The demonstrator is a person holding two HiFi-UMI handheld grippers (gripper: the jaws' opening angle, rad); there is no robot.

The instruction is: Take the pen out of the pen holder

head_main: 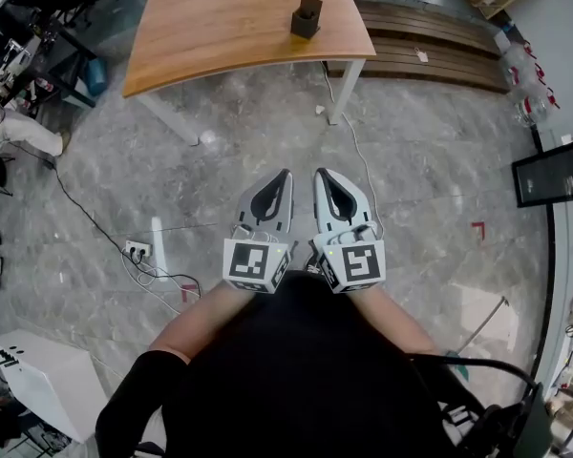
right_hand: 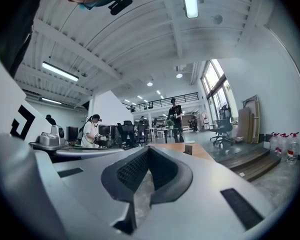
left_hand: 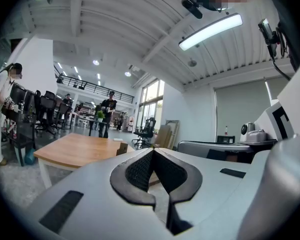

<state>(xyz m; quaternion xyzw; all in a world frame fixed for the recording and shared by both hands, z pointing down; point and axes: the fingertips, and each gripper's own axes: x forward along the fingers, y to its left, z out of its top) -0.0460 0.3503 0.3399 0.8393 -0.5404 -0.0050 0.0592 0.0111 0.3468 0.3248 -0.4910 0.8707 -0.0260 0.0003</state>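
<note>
A dark pen holder [head_main: 307,17] stands near the right front edge of the wooden table [head_main: 220,27], far ahead of me. No pen in it can be made out at this distance. My left gripper [head_main: 286,174] and right gripper [head_main: 321,173] are held side by side close to my body, over the floor and well short of the table. Both are shut with nothing between the jaws. In the left gripper view the holder [left_hand: 121,148] shows small beyond the closed tips [left_hand: 152,150]. The right gripper view shows the holder [right_hand: 188,149] right of its closed tips [right_hand: 148,147].
Grey stone floor lies between me and the table. A power strip [head_main: 137,250] with cables lies at the left, and a white box [head_main: 29,370] sits lower left. Wooden steps [head_main: 430,46] run behind the table's right. People and office chairs [right_hand: 120,133] fill the far room.
</note>
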